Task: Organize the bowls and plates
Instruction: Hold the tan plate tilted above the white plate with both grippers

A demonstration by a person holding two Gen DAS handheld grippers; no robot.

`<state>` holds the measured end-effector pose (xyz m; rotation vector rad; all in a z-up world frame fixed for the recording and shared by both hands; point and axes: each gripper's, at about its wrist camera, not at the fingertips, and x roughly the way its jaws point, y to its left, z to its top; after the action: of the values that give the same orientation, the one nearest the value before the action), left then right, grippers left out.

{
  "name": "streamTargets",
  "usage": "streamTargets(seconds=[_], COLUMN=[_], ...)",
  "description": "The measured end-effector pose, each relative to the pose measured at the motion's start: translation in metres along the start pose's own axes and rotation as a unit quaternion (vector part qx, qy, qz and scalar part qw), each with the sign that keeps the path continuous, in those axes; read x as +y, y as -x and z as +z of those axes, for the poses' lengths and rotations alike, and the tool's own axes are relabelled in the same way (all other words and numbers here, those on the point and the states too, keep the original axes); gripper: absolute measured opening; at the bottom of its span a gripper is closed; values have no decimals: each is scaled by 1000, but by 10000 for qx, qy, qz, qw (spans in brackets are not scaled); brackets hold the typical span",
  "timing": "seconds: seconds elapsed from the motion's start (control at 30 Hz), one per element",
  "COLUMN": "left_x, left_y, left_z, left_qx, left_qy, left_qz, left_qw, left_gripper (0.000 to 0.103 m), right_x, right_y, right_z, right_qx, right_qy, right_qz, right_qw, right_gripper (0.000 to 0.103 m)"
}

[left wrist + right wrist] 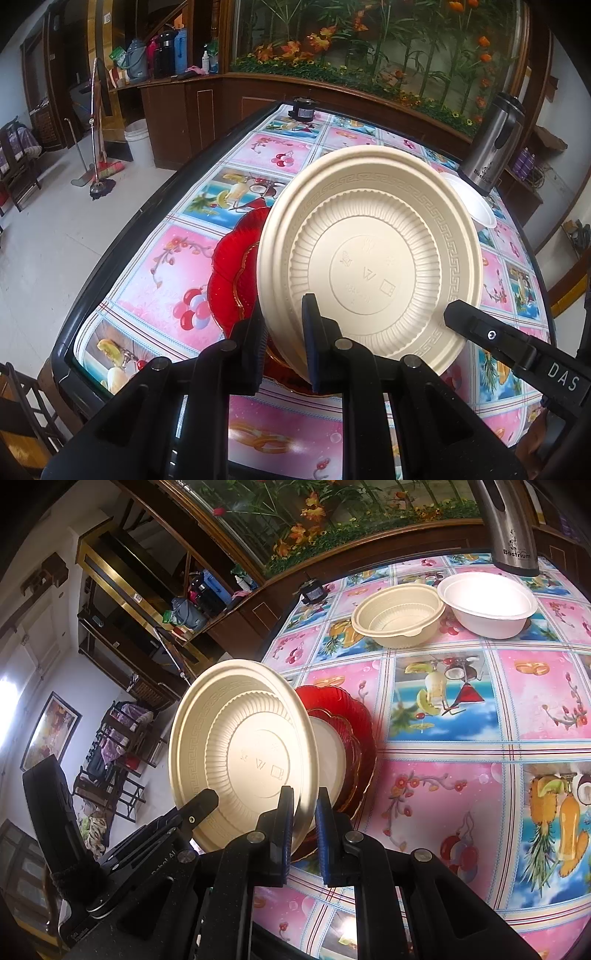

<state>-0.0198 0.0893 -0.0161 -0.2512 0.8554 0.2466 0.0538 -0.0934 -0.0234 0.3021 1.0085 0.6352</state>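
A cream plate with a key-pattern rim is held tilted on edge, its underside towards both cameras. My left gripper is shut on its lower left rim. My right gripper is shut on the rim a little further along. Each view shows the other gripper's finger against the plate. Behind the plate, a scalloped red plate with gold trim lies on the table with a pale plate on it. A cream bowl and a white bowl stand at the far side.
A steel flask stands beside the white bowl. A small black object sits at the far edge. The table's dark rim runs along the left, above the floor. Wooden cabinets and a planter stand behind.
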Motion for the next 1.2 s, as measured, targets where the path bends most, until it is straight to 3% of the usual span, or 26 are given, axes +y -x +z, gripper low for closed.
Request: streamTargets(seconds=[1.2], left_x=[8], left_y=[-11], left_z=[-5], left_qx=[185], left_qy=[74], left_qz=[7], left_qw=[9998], left_gripper=[16], right_x=[1], right_y=[-11], right_z=[-2], right_qx=[153], right_qy=[-21], right_qz=[-19], right_qw=[9999], right_gripper=[11])
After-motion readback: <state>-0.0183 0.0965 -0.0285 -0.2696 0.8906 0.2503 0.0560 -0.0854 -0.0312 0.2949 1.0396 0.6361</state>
